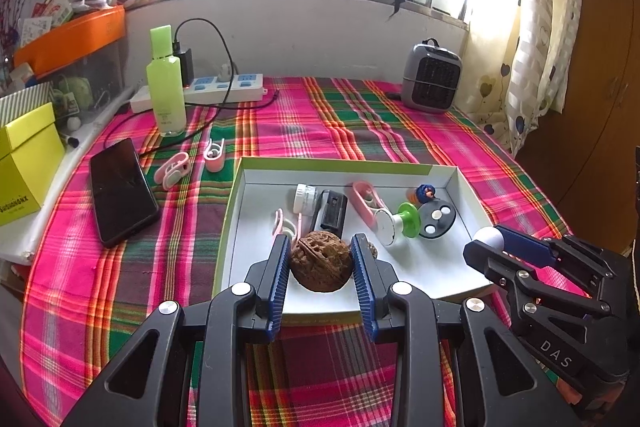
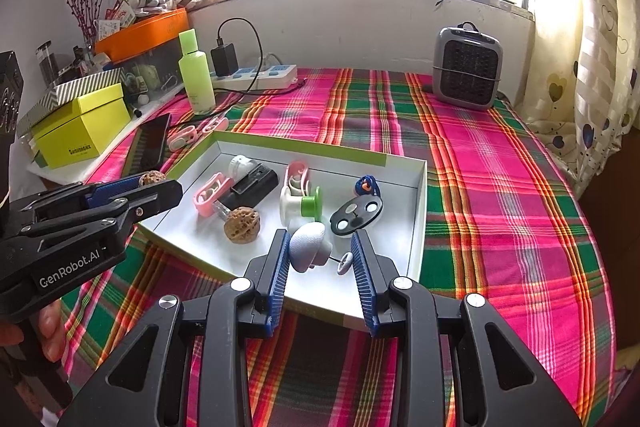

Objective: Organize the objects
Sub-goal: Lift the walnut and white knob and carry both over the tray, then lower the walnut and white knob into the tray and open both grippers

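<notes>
My left gripper (image 1: 320, 241) is shut on a brown walnut (image 1: 321, 261), held over the near edge of a white tray (image 1: 460, 267) with a green rim. In the right wrist view it (image 2: 160, 183) comes in from the left with the walnut (image 2: 152, 177) between its pads. My right gripper (image 2: 320, 239) is shut on a white mushroom-shaped knob (image 2: 306, 247) with a small ring on a wire, above the tray's (image 2: 418, 223) near side. A second walnut (image 2: 242, 225), pink clips (image 2: 208, 197), a black block (image 2: 250, 187), a white-and-green spool (image 2: 300, 205) and a black disc (image 2: 356, 213) lie in the tray.
On the plaid cloth left of the tray lie a black phone (image 1: 120, 191) and two pink clips (image 1: 172, 169). A green bottle (image 1: 166, 83), a power strip (image 1: 224, 87) and a grey heater (image 1: 432, 77) stand at the back. A yellow box (image 1: 24, 159) sits at the left edge.
</notes>
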### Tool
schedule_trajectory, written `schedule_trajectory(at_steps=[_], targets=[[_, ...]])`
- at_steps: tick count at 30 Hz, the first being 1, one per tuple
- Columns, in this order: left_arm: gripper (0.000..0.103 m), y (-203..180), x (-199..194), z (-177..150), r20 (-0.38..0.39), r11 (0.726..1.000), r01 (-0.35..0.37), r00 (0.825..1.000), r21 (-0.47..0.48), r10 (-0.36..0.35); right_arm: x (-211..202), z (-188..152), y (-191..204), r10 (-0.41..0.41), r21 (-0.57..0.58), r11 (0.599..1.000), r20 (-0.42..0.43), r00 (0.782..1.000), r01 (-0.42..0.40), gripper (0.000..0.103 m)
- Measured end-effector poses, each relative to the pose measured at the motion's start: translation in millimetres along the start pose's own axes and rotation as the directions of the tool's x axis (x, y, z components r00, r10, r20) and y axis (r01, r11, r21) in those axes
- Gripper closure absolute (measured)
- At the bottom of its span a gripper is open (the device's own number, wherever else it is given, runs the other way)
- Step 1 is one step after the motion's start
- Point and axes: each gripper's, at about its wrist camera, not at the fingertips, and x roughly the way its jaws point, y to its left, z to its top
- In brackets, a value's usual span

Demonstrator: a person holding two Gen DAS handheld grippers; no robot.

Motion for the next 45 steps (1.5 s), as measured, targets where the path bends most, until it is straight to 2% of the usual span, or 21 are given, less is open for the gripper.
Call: schedule_trajectory(at_steps=[17,30,45], targets=[[0.074,8.2,37.1,-1.8,-0.082,1.0,-0.002,0.997,-0.025,0.0,33.9,6.3,-4.4,0.017,0.003,1.0,-0.075,0.997,-0.016,0.07],[0.074,7.9,56.0,-6.1,-0.131,1.0,-0.015,0.991,-0.022,0.012,51.7,5.8,-8.5,-0.001,-0.01,1.0,-0.117,0.993,0.0,0.07],[0.074,2.7,64.6,-5.8,-0.145,0.999,-0.039,0.989,0.015,0.04,62.3,4.8,-10.3,0.003,-0.016,1.0,-0.146,0.989,-0.005,0.07]])
